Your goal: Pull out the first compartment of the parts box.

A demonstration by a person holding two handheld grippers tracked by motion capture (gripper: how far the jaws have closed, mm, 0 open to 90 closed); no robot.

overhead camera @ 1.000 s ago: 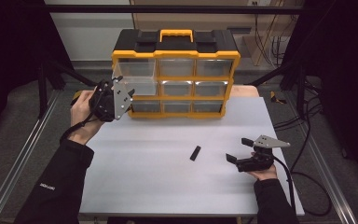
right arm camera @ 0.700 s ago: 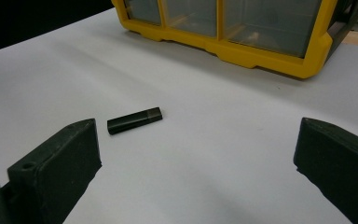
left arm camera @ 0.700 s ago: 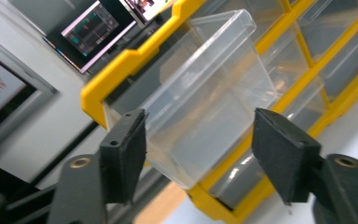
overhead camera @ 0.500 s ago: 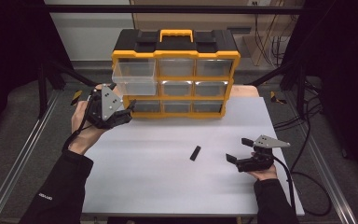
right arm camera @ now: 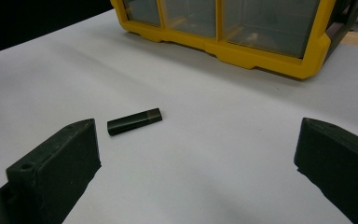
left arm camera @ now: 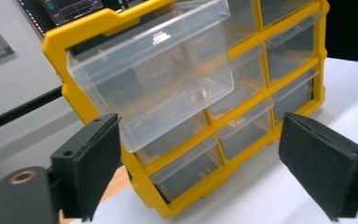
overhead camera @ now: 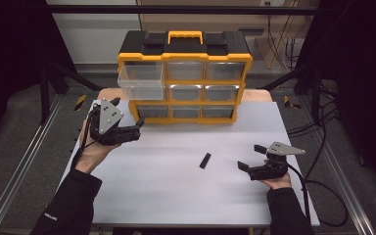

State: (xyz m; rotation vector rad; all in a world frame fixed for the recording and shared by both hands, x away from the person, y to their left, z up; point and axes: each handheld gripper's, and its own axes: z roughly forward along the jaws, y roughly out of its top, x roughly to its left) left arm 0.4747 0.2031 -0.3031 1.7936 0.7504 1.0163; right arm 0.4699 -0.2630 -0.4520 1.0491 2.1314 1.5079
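Hazards. The clear drawer (overhead camera: 141,81) at the upper left of the yellow organizer (overhead camera: 183,78) stands pulled well out of its slot. A sideways knock from the left gripper (overhead camera: 138,129) could tip it or pull it free, because little of its length appears to rest in the frame. The small black stick (overhead camera: 205,160) lies flat on the white table (overhead camera: 176,196); a shallow or off-axis approach by the right gripper (overhead camera: 249,156) could push it along the smooth top instead of catching it.

Gripper state. The left gripper's jaws have just been opening and stand spread, with nothing between them. The right gripper's jaws also stand spread and empty.

Positions. In the high view the drawer is at upper left of centre, just above and slightly right of the left gripper, apart from it. The stick lies at centre, left of the right gripper and near it. In the right gripper view the stick (right arm camera: 134,121) sits left of centre, beyond the left-hand jaw, not between the 2 jaws.
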